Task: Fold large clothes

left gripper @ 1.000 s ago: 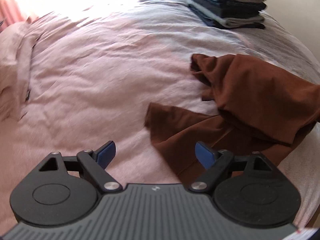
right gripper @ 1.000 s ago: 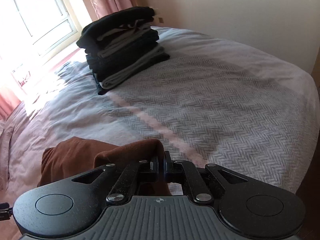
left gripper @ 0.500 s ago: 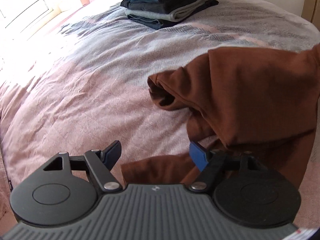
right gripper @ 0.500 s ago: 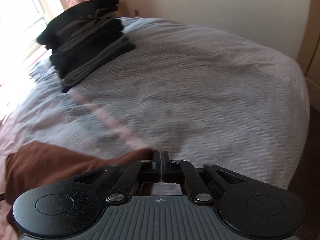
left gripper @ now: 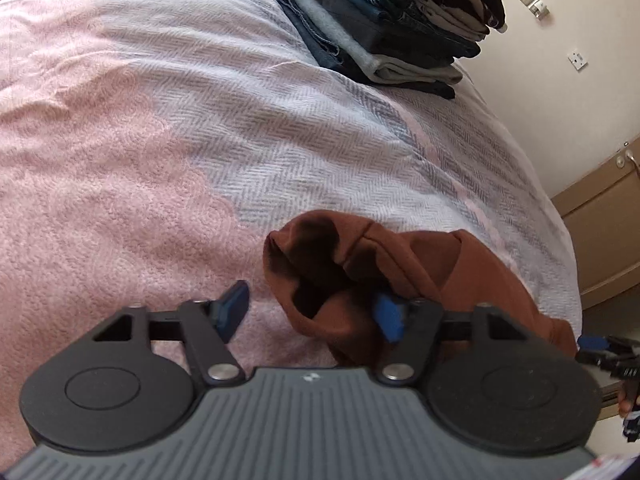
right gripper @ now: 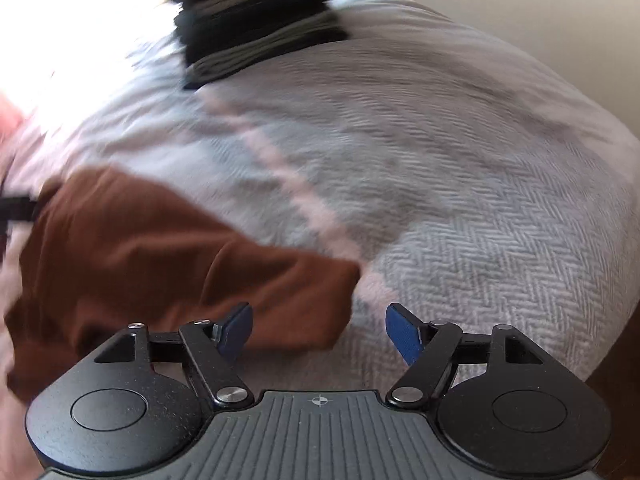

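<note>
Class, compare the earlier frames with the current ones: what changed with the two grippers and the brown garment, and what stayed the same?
The right gripper, earlier clamped on the brown garment, has opened and released it; the cloth now lies on the bed. The left gripper stays open, now close around the garment's bunched end. The folded stack is unmoved.

Matt brown cloth garment point(left gripper: 472, 276) on rough herringbone-woven bedspread point(left gripper: 240, 132)

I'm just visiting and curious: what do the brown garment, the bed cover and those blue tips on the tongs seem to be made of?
Brown garment: soft matte knit, probably cotton jersey; it slumps in limp folds without shine.
Bed cover: woven textile, matte; a herringbone weave shows in grey and pink areas.
Blue tips on the tongs: likely rubbery pads; a fine ribbed texture shows, though I can't be sure.
</note>
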The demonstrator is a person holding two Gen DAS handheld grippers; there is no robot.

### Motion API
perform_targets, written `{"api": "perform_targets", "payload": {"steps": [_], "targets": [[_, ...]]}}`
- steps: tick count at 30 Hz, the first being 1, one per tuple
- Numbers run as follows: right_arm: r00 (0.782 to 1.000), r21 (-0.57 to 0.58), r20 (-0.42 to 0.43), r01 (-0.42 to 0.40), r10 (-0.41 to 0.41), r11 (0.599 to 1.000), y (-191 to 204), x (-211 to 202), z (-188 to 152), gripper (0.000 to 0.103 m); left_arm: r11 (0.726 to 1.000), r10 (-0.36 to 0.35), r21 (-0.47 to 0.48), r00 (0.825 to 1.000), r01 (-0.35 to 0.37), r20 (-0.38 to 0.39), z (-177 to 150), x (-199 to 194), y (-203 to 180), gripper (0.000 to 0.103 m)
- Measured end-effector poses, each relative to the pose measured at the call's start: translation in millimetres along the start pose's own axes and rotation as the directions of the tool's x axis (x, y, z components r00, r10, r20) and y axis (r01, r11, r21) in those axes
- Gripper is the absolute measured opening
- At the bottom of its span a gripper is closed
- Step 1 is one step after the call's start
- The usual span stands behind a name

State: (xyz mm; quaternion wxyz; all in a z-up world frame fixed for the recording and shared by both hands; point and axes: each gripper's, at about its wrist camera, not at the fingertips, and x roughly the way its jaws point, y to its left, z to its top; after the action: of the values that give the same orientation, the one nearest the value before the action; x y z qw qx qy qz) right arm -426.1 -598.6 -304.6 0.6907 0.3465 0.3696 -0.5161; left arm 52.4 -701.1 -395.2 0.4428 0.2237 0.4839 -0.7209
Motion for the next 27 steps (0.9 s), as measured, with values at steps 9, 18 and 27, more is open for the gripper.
{"api": "perform_targets", "payload": {"steps": [9, 18, 27], "targets": [[0.976, -0.612, 0.148, 0.215, -0.157, 0.761, 55.6, 22.1, -48.1, 0.07, 0.992, 0.074, 0.106, 0.997, -0.074, 0.011, -1.2, 5.8, -26.1, 0.007], [0.941, -0.433, 0.336, 0.116, 0.041, 0.894, 52.2, -23.3, 19.9, 0.003, 0.98, 0.155, 0.097, 0.973, -0.173, 0.171, -16.5, -77.5, -62.9, 0.005], [0.733, -0.38, 0.543, -0.221, 0.41, 0.898, 70.2, -144.6, 109.1, 0.003, 0.928, 0.366, -0.136, 0.784, -0.346, 0.502, -79.5, -292.8, -115.3, 0.004]]}}
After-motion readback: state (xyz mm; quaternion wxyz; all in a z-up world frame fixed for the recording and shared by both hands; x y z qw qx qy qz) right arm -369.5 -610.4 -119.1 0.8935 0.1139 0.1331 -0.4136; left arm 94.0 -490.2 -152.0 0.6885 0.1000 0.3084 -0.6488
